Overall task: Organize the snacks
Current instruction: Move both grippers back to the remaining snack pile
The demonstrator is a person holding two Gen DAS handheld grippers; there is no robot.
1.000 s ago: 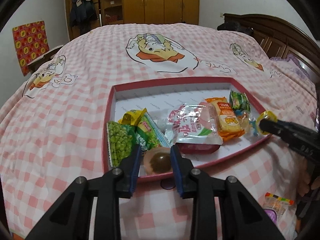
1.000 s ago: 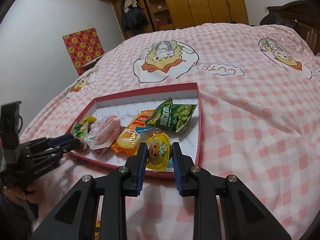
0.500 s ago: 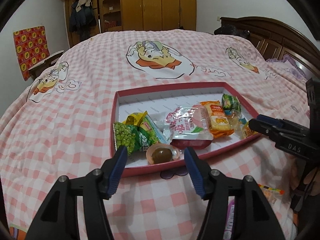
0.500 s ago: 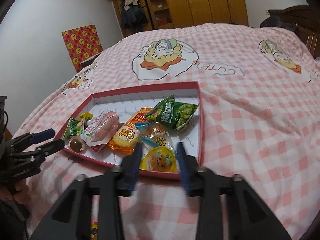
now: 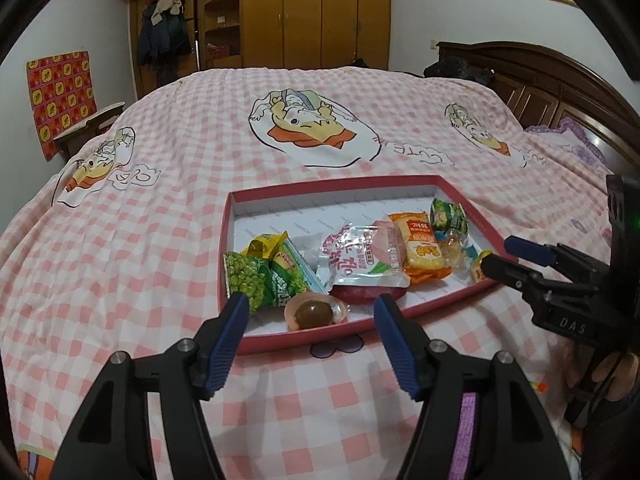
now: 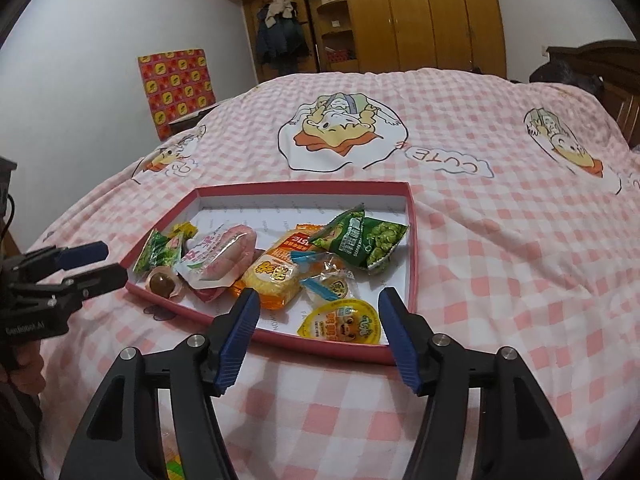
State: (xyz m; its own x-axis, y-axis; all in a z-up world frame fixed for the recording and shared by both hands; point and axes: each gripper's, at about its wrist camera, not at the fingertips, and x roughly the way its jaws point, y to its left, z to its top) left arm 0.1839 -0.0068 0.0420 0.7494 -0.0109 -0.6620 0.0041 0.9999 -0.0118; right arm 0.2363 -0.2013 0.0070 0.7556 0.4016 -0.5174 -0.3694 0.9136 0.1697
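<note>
A red-rimmed tray (image 5: 320,182) (image 6: 304,186) lies on the pink checked bedspread with several snack packets in it. My left gripper (image 5: 311,297) hovers over the tray's near edge, its jaws opening; the wrapped brown egg (image 5: 314,314) lies in the tray beyond them, free of the pads. My right gripper (image 6: 319,291) is at the tray's other near corner, jaws also opening, and the yellow jelly cup (image 6: 340,322) rests flat in the tray, untouched. A green pea packet (image 5: 248,280) and a pink bun packet (image 5: 360,260) lie close by. Each gripper shows in the other's view: right gripper (image 5: 496,255), left gripper (image 6: 116,262).
A purple packet (image 5: 466,420) and a colourful packet (image 5: 536,386) lie on the bed in front of the tray. A person's hand (image 5: 616,372) holds the right gripper. A dark wooden headboard (image 5: 540,80) and a wardrobe (image 5: 312,12) stand beyond the bed.
The left gripper let go of the brown egg and drew back and up. The right gripper let go of the yellow jelly cup, which now lies flat. Both jaws have spread wide.
</note>
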